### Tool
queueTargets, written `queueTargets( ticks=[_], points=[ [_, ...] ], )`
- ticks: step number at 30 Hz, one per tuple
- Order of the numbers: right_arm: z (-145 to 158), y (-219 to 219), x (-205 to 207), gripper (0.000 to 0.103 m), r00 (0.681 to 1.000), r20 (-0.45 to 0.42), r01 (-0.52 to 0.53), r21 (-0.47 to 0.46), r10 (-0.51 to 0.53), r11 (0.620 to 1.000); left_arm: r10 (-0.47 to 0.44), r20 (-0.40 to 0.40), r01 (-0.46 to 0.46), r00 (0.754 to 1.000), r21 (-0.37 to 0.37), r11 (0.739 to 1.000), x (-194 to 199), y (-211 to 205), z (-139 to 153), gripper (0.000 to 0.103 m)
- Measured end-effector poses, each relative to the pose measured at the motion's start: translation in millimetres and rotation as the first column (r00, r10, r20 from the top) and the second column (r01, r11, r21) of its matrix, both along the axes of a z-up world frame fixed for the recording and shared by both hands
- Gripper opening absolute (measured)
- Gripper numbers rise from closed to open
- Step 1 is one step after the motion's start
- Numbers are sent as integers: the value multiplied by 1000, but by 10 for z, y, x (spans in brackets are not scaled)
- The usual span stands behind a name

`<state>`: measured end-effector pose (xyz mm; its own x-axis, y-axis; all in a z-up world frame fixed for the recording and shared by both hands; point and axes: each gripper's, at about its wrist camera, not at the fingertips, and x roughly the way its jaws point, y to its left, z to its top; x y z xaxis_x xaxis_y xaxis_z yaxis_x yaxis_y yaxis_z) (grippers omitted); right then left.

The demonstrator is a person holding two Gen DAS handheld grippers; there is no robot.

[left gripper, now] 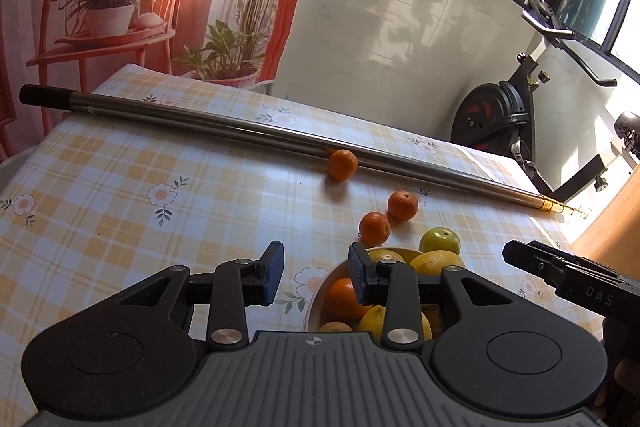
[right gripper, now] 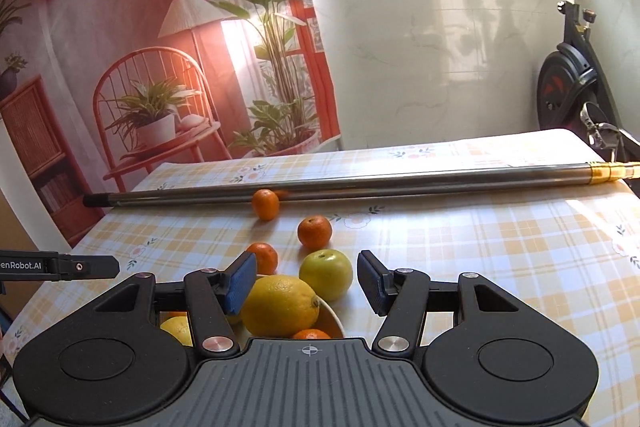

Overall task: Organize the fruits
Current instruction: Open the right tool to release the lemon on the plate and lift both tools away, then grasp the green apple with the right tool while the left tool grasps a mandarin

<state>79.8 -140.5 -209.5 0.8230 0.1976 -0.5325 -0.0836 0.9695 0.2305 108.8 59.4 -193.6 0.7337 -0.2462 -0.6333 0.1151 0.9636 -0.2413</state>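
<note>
A worktop (right gripper: 500,259) covered in a yellow-and-white checked cloth with small flowers holds scattered fruit and a bowl (left gripper: 320,291) already part filled. In the bowl lie a large lemon (right gripper: 280,305), at least 1 more yellow fruit and some oranges. Outside it, 3 tangerines sit loose on the cloth. The nearest tangerine (left gripper: 374,227) is just beyond the bowl's rim, the middle tangerine (left gripper: 403,205) is close beside it, and the far tangerine (left gripper: 343,165) rests touching a long metal pole (left gripper: 240,129) that lies across the back of the worktop. A green apple (right gripper: 326,275) sits right at the bowl's edge; whether it is inside or just outside cannot be told.

The left hand-held gripper (left gripper: 316,273) hovers over the bowl's near left rim, fingers apart and holding nothing. The right hand-held gripper (right gripper: 307,283) is also spread wide and empty, and the lemon and apple show between its blue pads (right gripper: 240,285).

The loose tangerines lie straight ahead of both tools and slightly left of the right one's centre line. Being round, they have no long axis to line up with. The right tool looks the nearer and better aimed at the apple and the nearest tangerine, so it is probably the one to reach forward.
</note>
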Motion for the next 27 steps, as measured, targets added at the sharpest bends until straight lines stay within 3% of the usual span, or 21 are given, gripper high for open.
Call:
queueTargets(
  ticks=[8, 14, 20, 27],
  points=[
    [149, -201, 115, 53, 998, 53, 35, -14, -34, 999, 30, 78, -26, 997, -53, 998, 235, 169, 426, 37],
    [189, -315, 244, 53, 997, 65, 50, -11, -49, 999, 55, 134, -50, 989, -37, 998, 372, 229, 692, 37],
    [97, -234, 473, 53, 1000, 6, 11, -34, -10, 999, 62, 181, -63, 982, -3, 998, 507, 189, 838, 37],
    [-55, -54, 674, 53, 996, -76, -50, -71, 45, 996, 20, 139, -24, 990, 27, 999, 631, 110, 732, 37]
  ],
)
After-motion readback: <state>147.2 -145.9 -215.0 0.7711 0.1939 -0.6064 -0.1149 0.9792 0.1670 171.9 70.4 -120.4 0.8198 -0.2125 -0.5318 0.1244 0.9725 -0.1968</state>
